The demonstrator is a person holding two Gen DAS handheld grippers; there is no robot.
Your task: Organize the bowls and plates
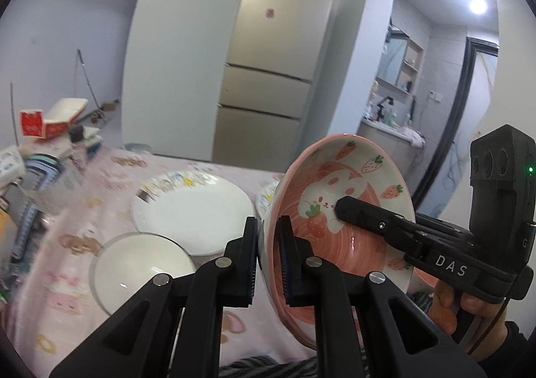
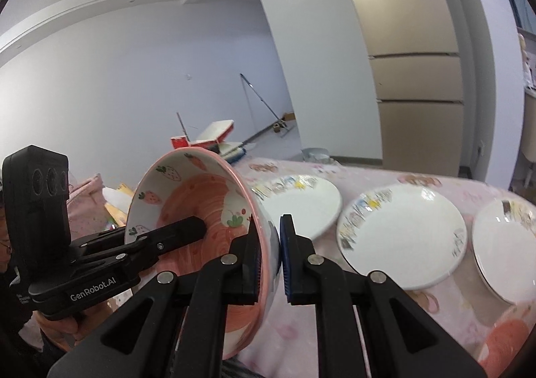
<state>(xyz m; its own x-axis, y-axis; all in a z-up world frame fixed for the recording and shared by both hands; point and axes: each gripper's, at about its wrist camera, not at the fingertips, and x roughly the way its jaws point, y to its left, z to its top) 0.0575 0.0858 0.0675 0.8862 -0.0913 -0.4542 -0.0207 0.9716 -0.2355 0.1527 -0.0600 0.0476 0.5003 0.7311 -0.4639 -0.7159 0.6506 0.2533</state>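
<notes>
A pink strawberry bowl [image 1: 348,210] is held in the air, tipped on its side, by both grippers at once. My left gripper [image 1: 271,260] is shut on its rim, one finger inside and one outside. My right gripper [image 2: 269,260] is shut on the opposite rim in the same way; the bowl [image 2: 187,197] fills the left of its view. Each gripper shows in the other's view, the right one [image 1: 338,207] reaching into the bowl. White plates with cartoon rims [image 2: 402,237] [image 2: 301,207] [image 2: 502,244] lie on the pink tablecloth [image 2: 368,327].
A glass-rimmed white dish [image 1: 140,267] sits near the left gripper, next to a white plate [image 1: 194,210]. Boxes and clutter [image 1: 43,143] crowd the table's left end. A fridge [image 1: 268,76] stands behind the table. Another pink bowl [image 2: 506,334] peeks in at lower right.
</notes>
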